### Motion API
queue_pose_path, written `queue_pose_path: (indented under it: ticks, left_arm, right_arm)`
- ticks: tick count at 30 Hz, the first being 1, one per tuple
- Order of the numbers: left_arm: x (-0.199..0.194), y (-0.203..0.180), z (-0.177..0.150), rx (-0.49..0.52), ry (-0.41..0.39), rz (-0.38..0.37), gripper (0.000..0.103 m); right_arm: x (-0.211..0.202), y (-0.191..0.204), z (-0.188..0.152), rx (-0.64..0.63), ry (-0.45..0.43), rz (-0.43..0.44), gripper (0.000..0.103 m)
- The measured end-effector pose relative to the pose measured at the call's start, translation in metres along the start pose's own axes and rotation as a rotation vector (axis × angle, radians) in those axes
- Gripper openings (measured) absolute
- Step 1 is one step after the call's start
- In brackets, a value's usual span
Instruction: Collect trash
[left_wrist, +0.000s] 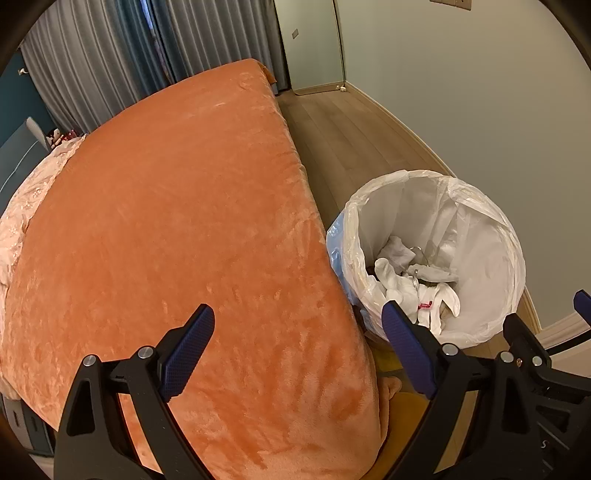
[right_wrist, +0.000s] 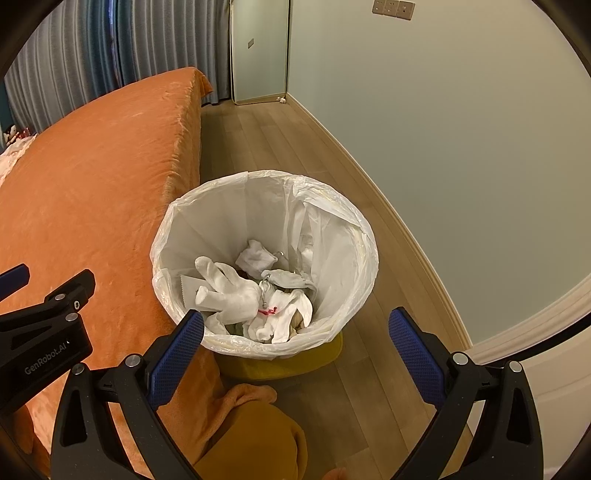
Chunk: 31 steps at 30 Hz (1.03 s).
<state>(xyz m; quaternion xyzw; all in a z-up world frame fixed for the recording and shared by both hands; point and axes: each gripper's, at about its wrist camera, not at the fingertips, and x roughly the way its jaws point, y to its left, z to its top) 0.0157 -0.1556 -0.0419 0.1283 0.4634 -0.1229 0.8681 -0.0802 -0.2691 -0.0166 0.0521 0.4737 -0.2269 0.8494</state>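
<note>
A bin lined with a white plastic bag stands on the wood floor beside the bed. Inside lie white gloves, crumpled tissue and a piece with a red mark. My right gripper hangs open just above the bin's near rim, nothing between its blue pads. My left gripper is open over the bed's edge, empty, left of the bin. The left gripper's body shows at the left of the right wrist view.
The bed with an orange plush blanket fills the left side. A pale wall with baseboard runs along the right. Wood floor leads to a mirror and curtains. An ochre cloth lies below the bin.
</note>
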Motion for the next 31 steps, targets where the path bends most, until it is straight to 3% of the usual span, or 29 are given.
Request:
queue_pose_path:
  ticks: [31]
  left_arm:
    - [0.0055, -0.0056, -0.0029, 0.021, 0.024, -0.028, 0.088]
  right_arm:
    - [0.0030, -0.0012, 0.0005, 0.006, 0.005, -0.007, 0.096]
